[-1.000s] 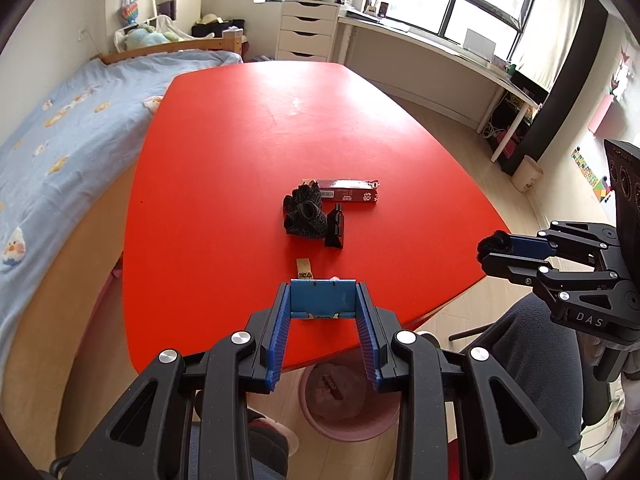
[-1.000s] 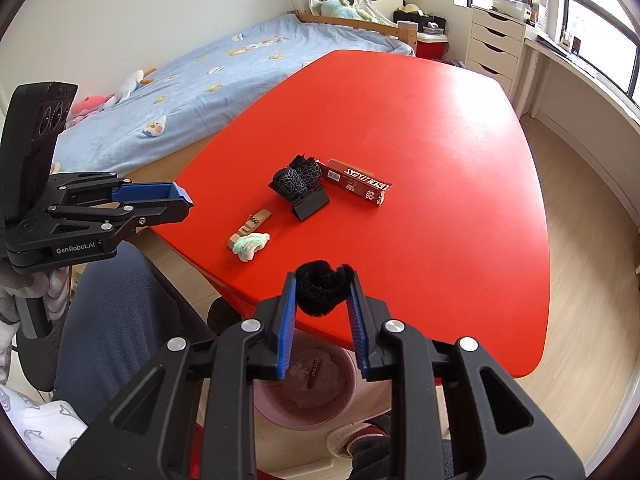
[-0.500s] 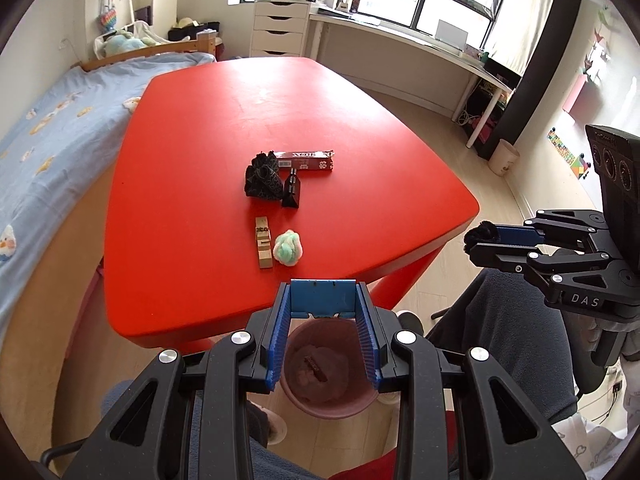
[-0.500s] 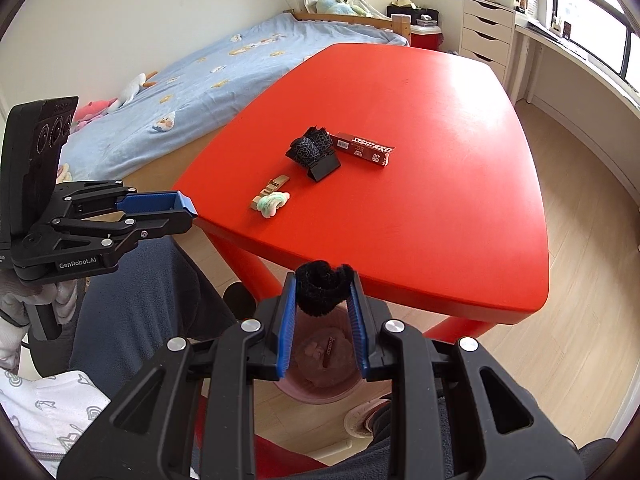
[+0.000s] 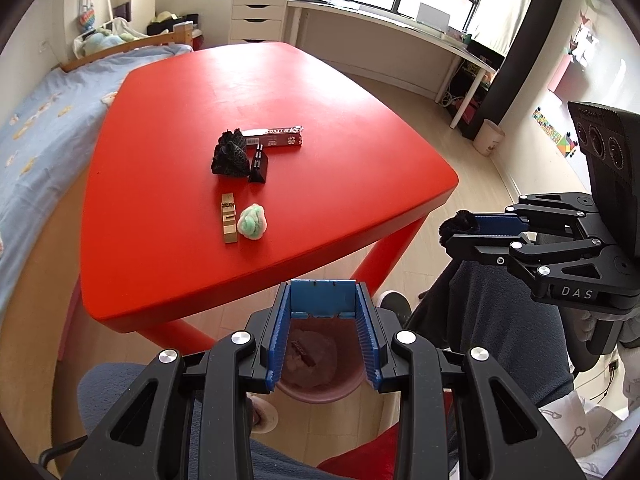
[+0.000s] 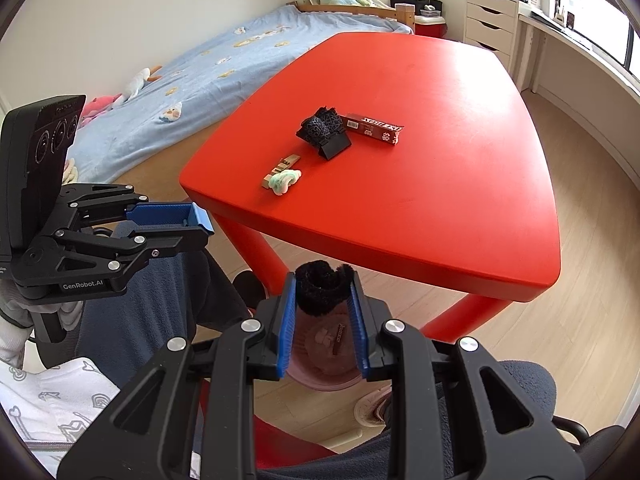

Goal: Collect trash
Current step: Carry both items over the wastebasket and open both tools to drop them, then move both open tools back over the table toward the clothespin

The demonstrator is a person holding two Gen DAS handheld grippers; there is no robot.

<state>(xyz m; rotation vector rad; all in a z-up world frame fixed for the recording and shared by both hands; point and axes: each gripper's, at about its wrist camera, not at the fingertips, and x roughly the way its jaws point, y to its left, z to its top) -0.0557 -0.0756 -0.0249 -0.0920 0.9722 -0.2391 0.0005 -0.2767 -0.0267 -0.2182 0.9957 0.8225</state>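
Now, on the left, the left gripper (image 5: 323, 336) holds a small blue piece (image 5: 322, 303) at its tips, jaws partly closed, right above the pink bin (image 5: 316, 390). Further right, the right gripper (image 6: 323, 320) squeezes a black fuzzy ball (image 6: 322, 286), jaws almost closed, over the same bin. It looks soft and light, so a gentle pinch in its middle should do. More trash sits on the red table (image 6: 420, 184).
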